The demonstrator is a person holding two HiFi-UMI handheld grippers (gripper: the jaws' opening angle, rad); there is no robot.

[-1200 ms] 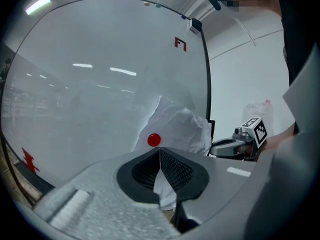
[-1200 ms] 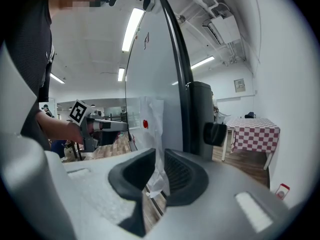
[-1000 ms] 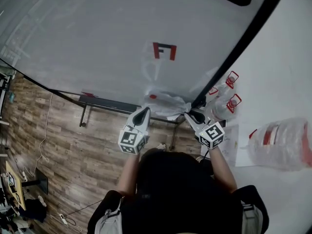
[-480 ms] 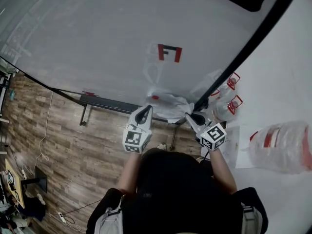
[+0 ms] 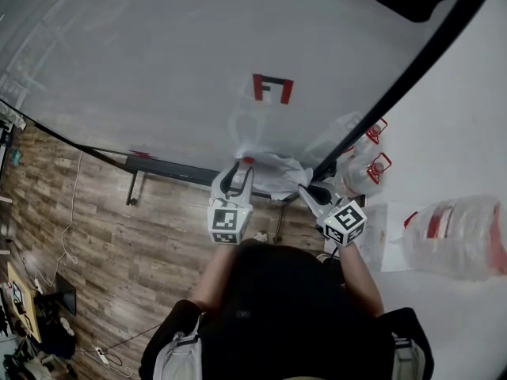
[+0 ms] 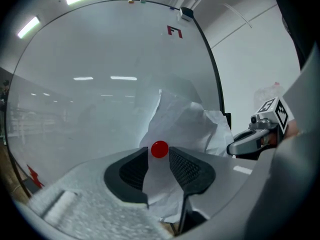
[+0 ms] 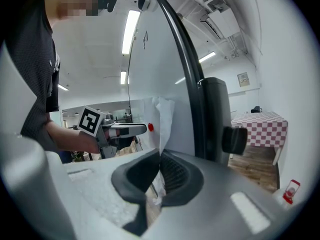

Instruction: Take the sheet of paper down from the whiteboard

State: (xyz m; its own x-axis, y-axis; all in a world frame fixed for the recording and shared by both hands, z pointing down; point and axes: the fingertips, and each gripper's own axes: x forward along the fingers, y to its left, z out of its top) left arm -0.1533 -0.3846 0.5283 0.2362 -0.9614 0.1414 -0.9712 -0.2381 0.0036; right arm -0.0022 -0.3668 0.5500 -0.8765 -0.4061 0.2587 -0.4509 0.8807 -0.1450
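Up close, the left tongs stand apart on either side of a red magnet, with the paper running down between them. Whether their tips touch the magnet cannot be told. The right tongs are clamped on the paper's side edge, and in the head view they sit at 3 o'clock of the left tongs.

The paper, white and crumpled, hangs low on the whiteboard, pinned there by the magnet near its upper left corner. A red-and-black mark sits on the board at 12 o'clock of the paper. The board's black frame touches the paper's right side and climbs away toward 1 o'clock.

Past the frame, at 3 o'clock, clear jugs with red handles stand by a white wall. A wood floor spreads from 9 o'clock down to 7 o'clock. The person's dark hair fills 6 o'clock, both forearms reaching up toward the tongs.
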